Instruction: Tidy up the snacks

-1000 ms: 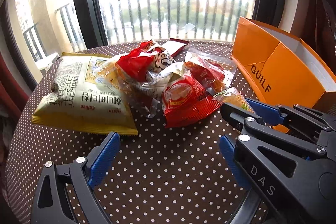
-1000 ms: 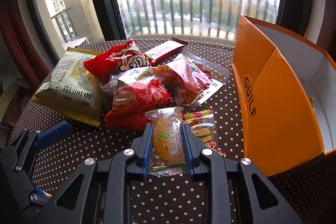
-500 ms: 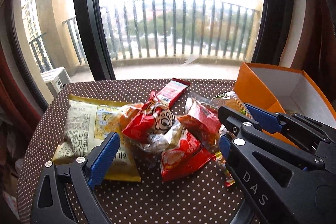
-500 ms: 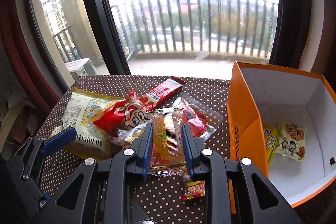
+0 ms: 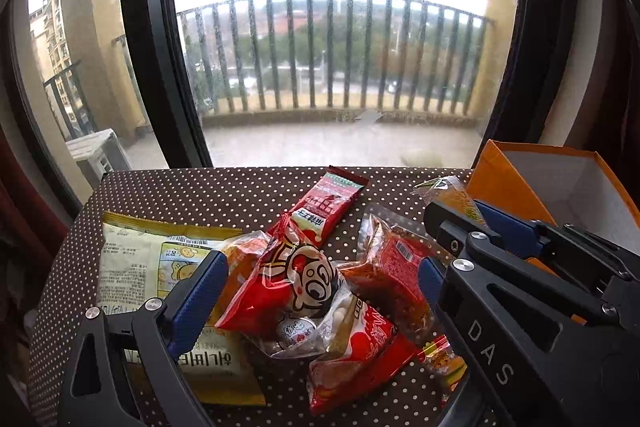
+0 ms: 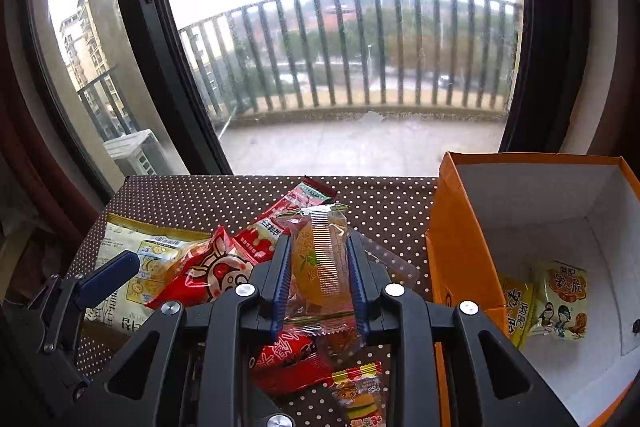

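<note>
While the heap of snacks lies on the dotted table [image 6: 208, 199], the right gripper [image 6: 319, 277] pinches a small clear packet [image 6: 318, 267] with an orange sweet inside, its blue pads pressed on either edge of the wrapper. That packet hangs clear of the cloth, above the red bags, just left of the orange box [image 6: 460, 247]. Inside the box two yellow sachets [image 6: 560, 301] already lie on the white floor, so the sorting looks under way, with most of the pile yet to go.

From the left wrist view, the left gripper [image 5: 316, 287] stands spread wide and holds nothing; one pad hangs over the pale chips bag [image 5: 136, 267], the other sits partly behind the right tool. Between them I can see a red cartoon bag [image 5: 288, 287], a red bar [image 5: 328, 203] nearer the window, and a clear pack of red strips [image 5: 392, 267]. A tiny burger sweet [image 6: 360, 393] lies on the cloth under the right tool.

To my eye the step in hand is the carry to the box. Next, the packet needs to travel right over the near orange wall, high enough not to catch the rim, then the jaws should part above the white floor
</note>
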The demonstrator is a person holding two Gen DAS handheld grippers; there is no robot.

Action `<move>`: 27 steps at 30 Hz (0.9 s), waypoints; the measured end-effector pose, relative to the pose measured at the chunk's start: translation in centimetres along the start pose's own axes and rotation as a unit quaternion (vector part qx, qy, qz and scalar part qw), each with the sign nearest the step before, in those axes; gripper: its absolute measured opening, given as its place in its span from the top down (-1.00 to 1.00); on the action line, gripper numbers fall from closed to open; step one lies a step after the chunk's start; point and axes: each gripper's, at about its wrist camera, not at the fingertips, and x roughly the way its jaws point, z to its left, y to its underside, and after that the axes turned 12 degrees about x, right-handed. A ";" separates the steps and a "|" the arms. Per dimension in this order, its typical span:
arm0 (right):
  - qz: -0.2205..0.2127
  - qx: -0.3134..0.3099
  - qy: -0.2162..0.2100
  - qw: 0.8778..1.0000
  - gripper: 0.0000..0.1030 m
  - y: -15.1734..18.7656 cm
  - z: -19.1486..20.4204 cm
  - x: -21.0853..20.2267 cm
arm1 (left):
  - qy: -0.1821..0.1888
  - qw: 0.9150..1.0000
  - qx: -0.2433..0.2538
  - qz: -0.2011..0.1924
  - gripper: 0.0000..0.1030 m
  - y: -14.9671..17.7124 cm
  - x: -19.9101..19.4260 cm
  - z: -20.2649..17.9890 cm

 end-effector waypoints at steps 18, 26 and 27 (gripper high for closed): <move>0.077 0.002 0.022 0.997 0.42 1.8 -0.6 5.1 | 0.026 0.997 -0.017 0.075 0.14 1.7 4.3 0.6; 0.088 -0.008 0.026 0.996 0.42 2.2 -0.9 5.5 | 0.020 0.996 -0.015 0.081 0.15 2.6 4.3 0.3; 0.090 -0.010 0.028 0.996 0.42 2.3 -1.0 5.6 | 0.021 0.996 -0.012 0.083 0.21 2.6 4.3 0.2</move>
